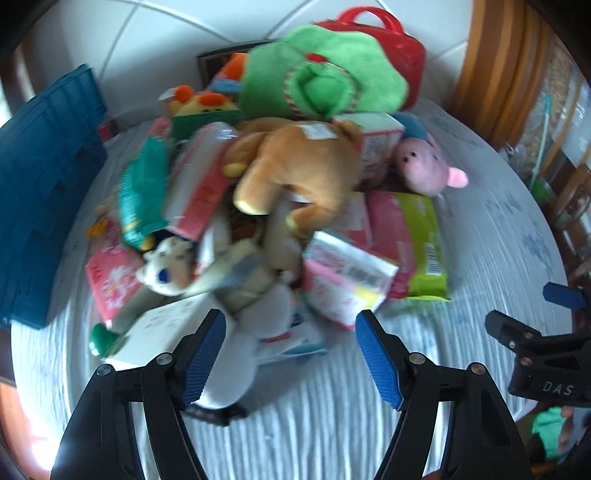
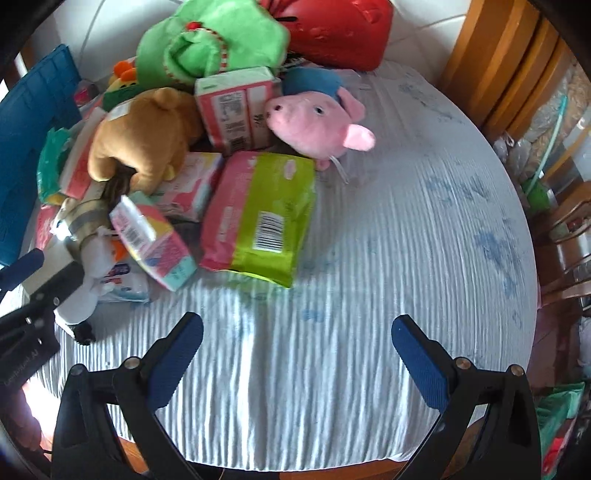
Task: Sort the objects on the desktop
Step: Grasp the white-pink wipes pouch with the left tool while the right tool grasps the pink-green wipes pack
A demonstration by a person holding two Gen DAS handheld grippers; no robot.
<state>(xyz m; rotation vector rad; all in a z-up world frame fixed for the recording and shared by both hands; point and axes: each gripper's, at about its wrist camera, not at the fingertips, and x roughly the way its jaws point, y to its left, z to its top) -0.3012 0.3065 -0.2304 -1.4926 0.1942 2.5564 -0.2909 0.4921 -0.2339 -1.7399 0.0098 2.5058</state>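
Note:
A heap of toys and packets lies on the round table. A brown plush bear (image 1: 295, 166) (image 2: 144, 136) lies on top, a pink plush pig (image 1: 424, 166) (image 2: 314, 122) at its right, a green plush (image 1: 321, 74) (image 2: 207, 40) behind. A pink-and-green packet (image 1: 410, 240) (image 2: 258, 218) lies at the front right of the heap. A white plush toy (image 1: 251, 343) (image 2: 85, 291) lies at the near edge of the heap. My left gripper (image 1: 290, 354) is open, its jaws either side of the white plush. My right gripper (image 2: 297, 354) is open and empty over bare cloth.
A blue crate (image 1: 40, 192) (image 2: 26, 147) stands at the table's left. A red bag (image 1: 391, 40) (image 2: 340, 33) sits behind the heap. The striped tablecloth (image 2: 406, 240) covers the table's right half. Wooden furniture (image 2: 509, 66) and chairs stand beyond the right edge.

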